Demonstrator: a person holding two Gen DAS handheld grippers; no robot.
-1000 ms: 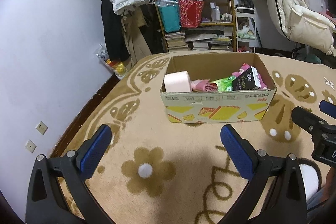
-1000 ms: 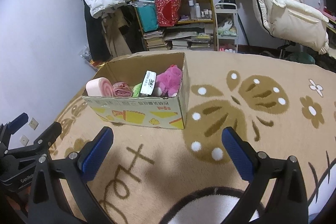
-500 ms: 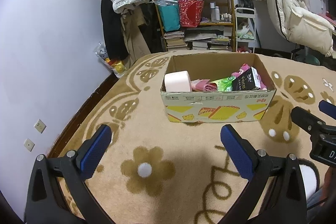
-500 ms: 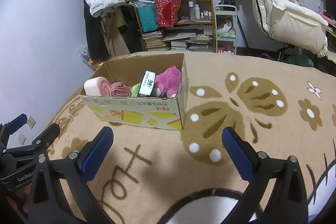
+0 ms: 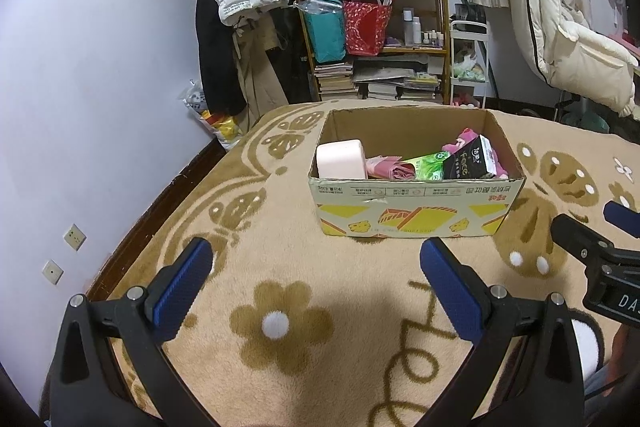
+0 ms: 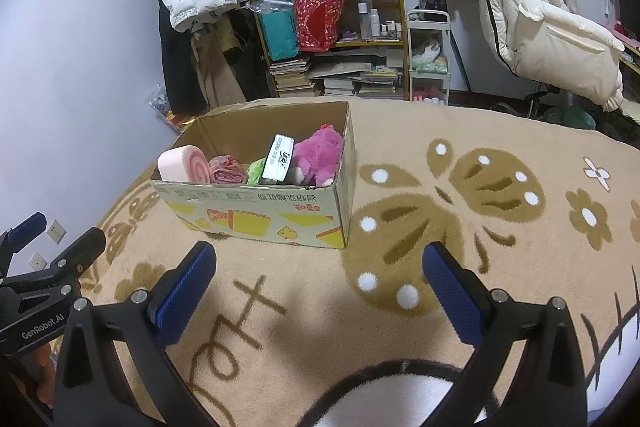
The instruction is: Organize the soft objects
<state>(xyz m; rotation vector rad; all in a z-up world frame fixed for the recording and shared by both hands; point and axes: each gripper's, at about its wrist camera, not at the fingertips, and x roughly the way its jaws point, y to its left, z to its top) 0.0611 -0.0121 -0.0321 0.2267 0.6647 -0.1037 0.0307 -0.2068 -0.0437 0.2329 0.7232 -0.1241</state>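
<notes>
Cardboard box [image 5: 416, 215] of soft items at frame centre on carpet, long axis crosswise. Left gripper [image 5: 316, 277] and right gripper [image 6: 320, 277] both wide open, empty; left squarer on.

My left tongs [image 5: 316, 267] and right tongs [image 6: 320, 271] look like matt black plastic, their fingertips [image 5: 182, 285] faced with ribbed blue rubbery pads. Beneath them I see a fuzzy, deep-pile blanket [image 5: 280, 379]. The box [image 6: 256, 213] is plain brown cardboard, printed matt outside. Inside it, the plush toy [image 6: 320, 155] is shaggy pink fur, the green packet [image 5: 426, 167] glossy plastic film, the pink roll [image 6: 182, 165] smooth.
</notes>
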